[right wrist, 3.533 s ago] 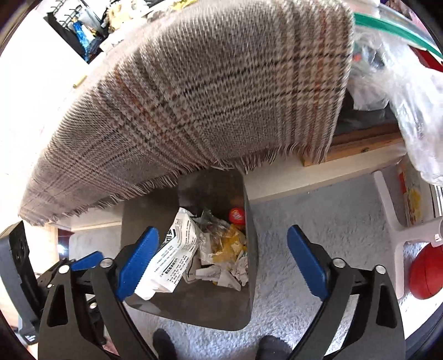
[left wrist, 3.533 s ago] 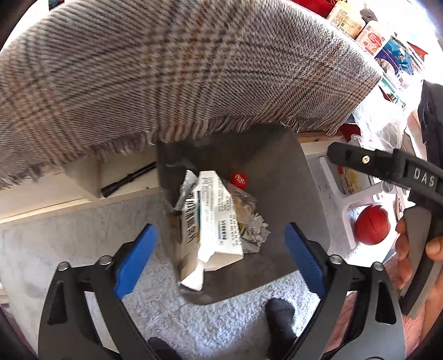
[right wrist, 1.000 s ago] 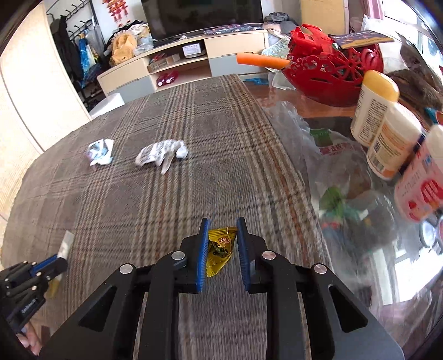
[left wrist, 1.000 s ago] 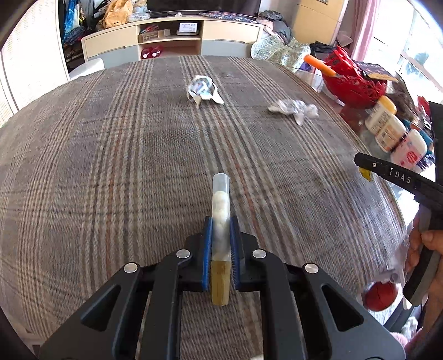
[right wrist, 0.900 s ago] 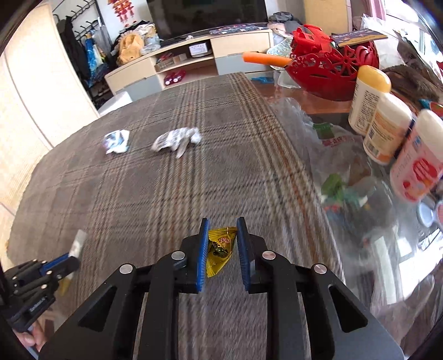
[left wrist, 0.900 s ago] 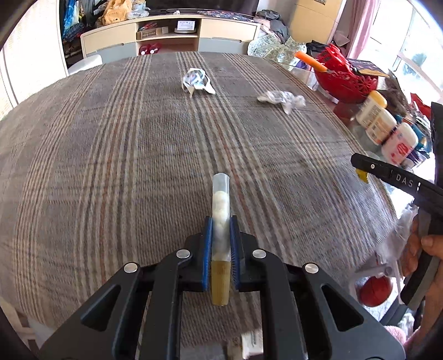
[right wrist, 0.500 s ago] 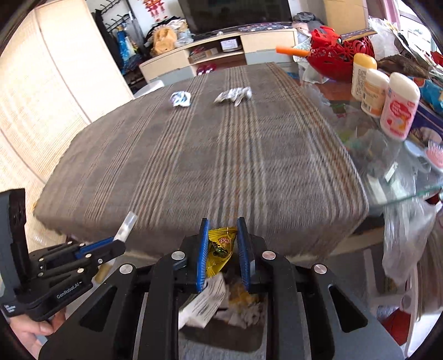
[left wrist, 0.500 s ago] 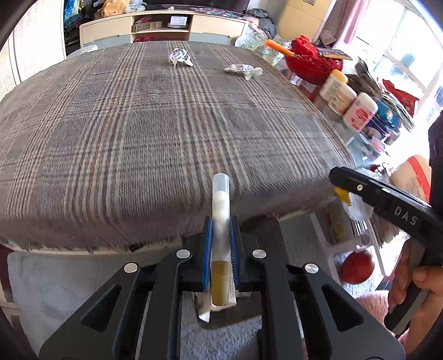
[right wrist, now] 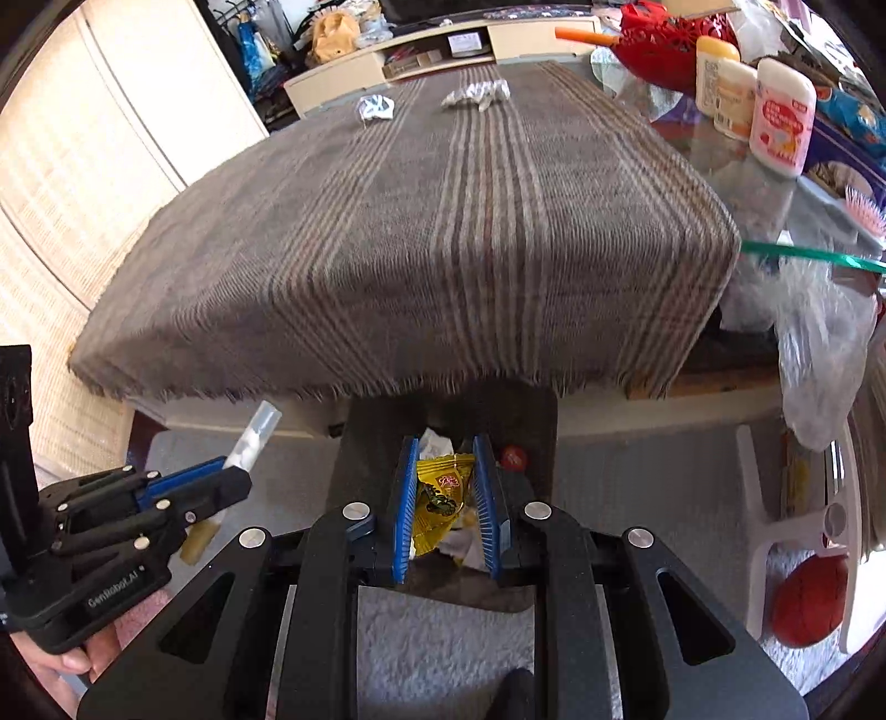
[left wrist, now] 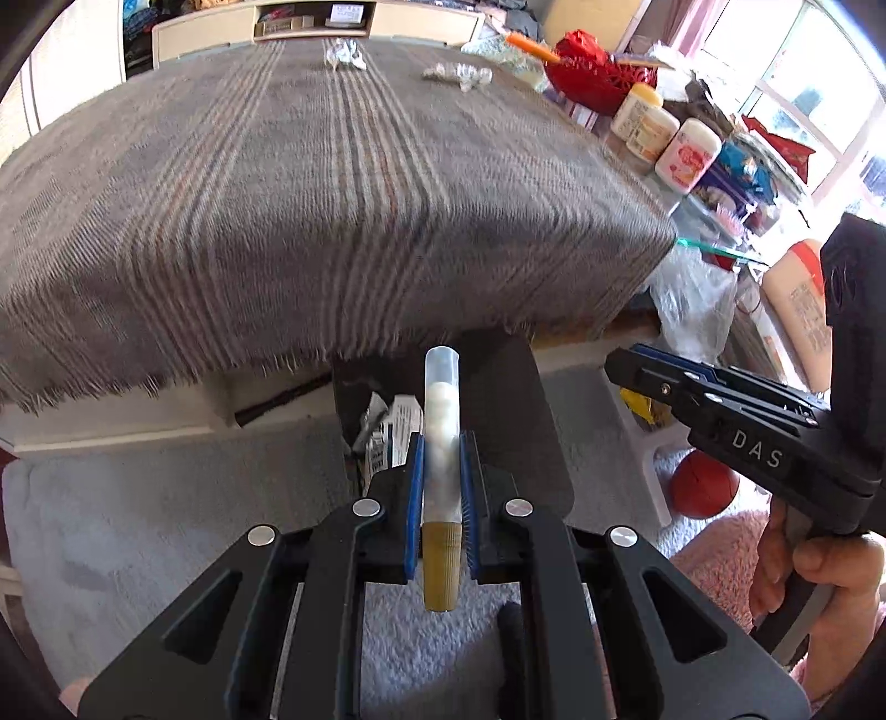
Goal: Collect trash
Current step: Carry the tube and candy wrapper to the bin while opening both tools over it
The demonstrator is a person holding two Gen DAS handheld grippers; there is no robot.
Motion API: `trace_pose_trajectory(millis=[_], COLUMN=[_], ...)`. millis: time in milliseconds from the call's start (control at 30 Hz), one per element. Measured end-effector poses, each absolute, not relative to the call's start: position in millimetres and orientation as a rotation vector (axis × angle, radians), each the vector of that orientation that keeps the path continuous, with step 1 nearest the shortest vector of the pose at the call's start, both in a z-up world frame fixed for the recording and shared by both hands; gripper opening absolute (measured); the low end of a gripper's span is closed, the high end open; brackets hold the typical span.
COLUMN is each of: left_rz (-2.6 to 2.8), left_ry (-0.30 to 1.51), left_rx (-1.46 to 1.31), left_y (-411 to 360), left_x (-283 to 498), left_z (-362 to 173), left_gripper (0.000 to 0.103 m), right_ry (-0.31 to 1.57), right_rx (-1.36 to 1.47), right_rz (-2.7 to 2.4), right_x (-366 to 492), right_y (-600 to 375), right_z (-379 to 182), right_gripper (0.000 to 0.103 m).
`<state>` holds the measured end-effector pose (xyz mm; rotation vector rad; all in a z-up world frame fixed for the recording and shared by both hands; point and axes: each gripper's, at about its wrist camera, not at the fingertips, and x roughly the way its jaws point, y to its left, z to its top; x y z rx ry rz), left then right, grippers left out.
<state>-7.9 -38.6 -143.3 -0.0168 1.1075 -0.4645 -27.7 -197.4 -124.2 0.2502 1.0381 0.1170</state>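
Note:
My left gripper (left wrist: 441, 448) is shut on a clear plastic tube (left wrist: 441, 410) with white pellets and a tan cap, held above the dark trash bin (left wrist: 498, 399) on the floor; it also shows in the right wrist view (right wrist: 232, 471). My right gripper (right wrist: 443, 471) holds a yellow snack wrapper (right wrist: 440, 495) over the same bin (right wrist: 376, 443), its jaws slightly parted around it. The bin holds a carton (left wrist: 396, 437) and crumpled paper. Two crumpled wrappers (right wrist: 376, 106) (right wrist: 477, 93) lie on the far side of the plaid tablecloth (right wrist: 415, 232).
White jars (right wrist: 781, 122) and a red basket (right wrist: 664, 39) stand on the glass table to the right. A plastic bag (right wrist: 819, 343) hangs at the table edge. A red ball (right wrist: 808, 601) and a white stool frame (right wrist: 786, 548) sit on the grey carpet at the right.
Both grippers have drawn back from the tabletop and lowered past the cloth's fringe, and now hang over the bin with the tube and wrapper. The right jaws have parted slightly.

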Motion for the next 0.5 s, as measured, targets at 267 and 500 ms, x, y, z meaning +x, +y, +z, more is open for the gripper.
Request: trace_pose_trajectory(millis=[267,500], left_rz=[-0.552,-0.559], left_ry=[1.163,1.210], left_rx=[0.037,0.033], left_y=[-56.1,-59.5], left_x=[-2.5,10.9], left_z=[-202.7,-240.4], left_gripper=[0.011,0.011], right_ry=[1.092,1.126], right_rx=[0.208,0.232], right_rz=[0.129,0.135], right_x=[-12.1,2.0], right_y=[-190.5,-191.8], right_z=[-168.8,-203.7], right_gripper=[0.021,0.021])
